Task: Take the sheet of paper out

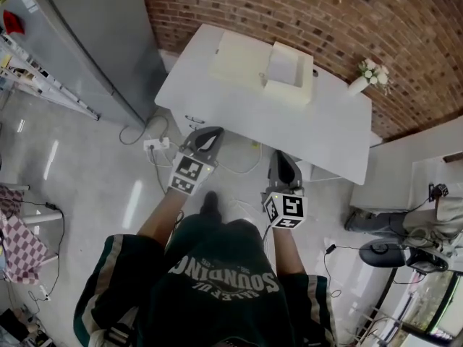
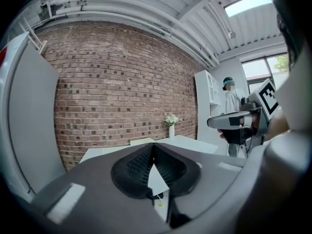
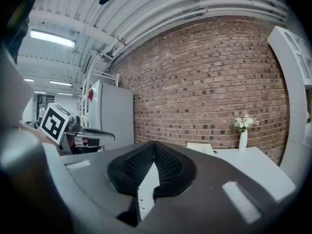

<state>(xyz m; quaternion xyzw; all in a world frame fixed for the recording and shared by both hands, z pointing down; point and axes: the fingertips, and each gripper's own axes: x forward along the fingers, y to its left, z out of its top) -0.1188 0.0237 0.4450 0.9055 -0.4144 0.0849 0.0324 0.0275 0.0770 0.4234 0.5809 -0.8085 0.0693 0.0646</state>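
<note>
Brick wall [image 1: 289, 6] closes off the far side of the room, with a tall grey cabinet [image 1: 94, 42] to the left. A white counter [image 1: 217, 107] stands against the wall on a glossy grey floor [image 1: 87, 186].

On the far part of the counter lies a pale cream box [image 1: 291, 91], opened out. Its flat lid [image 1: 235, 58] lies to the left and touches it. The sheet of paper [image 1: 284, 63] appears as the white face lying inside the open half of the box. Its edges cannot be made out clearly from the head view. A white vase of flowers [image 1: 367, 74] stands at the right end of the counter, well apart from the box.

The person stands at the near side of the counter with both arms held forward. The left tool [image 1: 205, 137] points towards the counter, its tip just beside the near edge. Its jaws are closed, tip against tip, with nothing between them. The right tool [image 1: 282, 161] is held alongside in the same attitude, also just beside the near edge. Its jaws are likewise closed and empty. Both tools are well apart from the box and the sheet.

A white power strip [image 1: 155, 144] with trailing cables lies on the floor below the counter's left corner.
</note>
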